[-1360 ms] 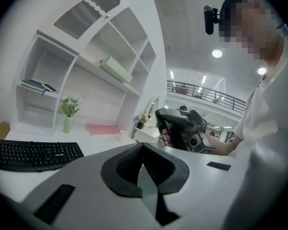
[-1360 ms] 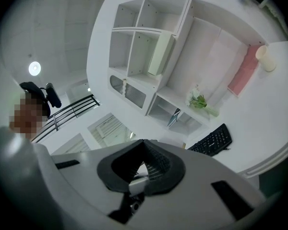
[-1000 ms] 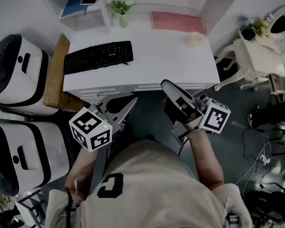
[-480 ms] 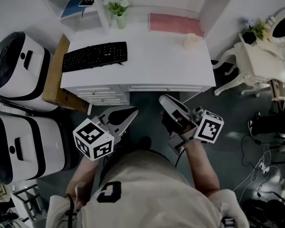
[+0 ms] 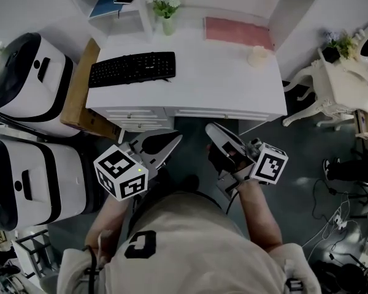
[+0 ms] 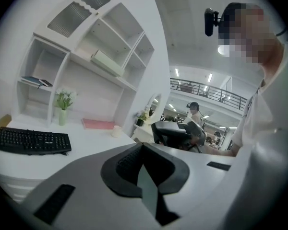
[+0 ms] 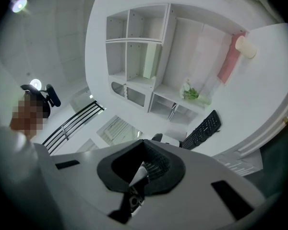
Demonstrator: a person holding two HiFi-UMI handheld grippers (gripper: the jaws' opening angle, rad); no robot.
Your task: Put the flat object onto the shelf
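Drawn slightly back from the desk (image 5: 208, 78), left gripper (image 5: 175, 139) and right gripper (image 5: 211, 127) both sit pressed together and empty, pink flat object (image 5: 238, 32) lying on it

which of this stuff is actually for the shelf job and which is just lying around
For the job:
- pink flat object, on the desk
- shelf unit behind it
- left gripper, right gripper, both shut, empty

Just lying about:
- keyboard
- flower vase
- small cream object
- blue book
- cardboard
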